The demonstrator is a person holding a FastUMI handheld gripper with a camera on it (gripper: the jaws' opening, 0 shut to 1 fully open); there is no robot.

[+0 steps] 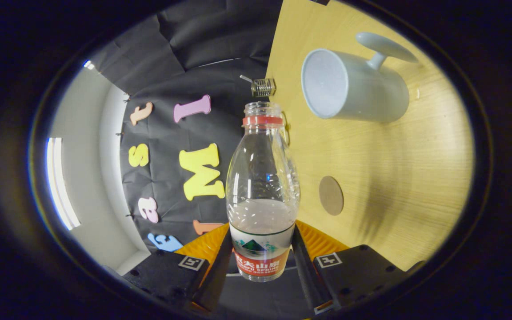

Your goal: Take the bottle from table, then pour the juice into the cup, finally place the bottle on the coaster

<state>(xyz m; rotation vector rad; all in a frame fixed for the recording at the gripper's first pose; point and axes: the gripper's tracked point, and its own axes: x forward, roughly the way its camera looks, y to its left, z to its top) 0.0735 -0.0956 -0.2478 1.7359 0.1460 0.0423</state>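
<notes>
A clear plastic bottle [261, 191] with no cap, a red neck ring and a label stands between my fingers, and my gripper [260, 253] is shut on its lower body. Clear liquid fills it to just above the label. The view is rolled sideways, so the wooden table [394, 178] stands as a wall beside the bottle. Beyond the bottle's mouth and to its side is a pale mug [354, 84] with a handle, its open mouth facing the bottle's neck. A small round brown coaster [331, 195] lies on the table next to the bottle's middle.
A small metal clip [262, 86] sits at the table's edge just beyond the bottle's mouth. The booth's black cloth wall [185, 146] hangs behind the bottle, with a white wall and a window strip [60, 182] further off.
</notes>
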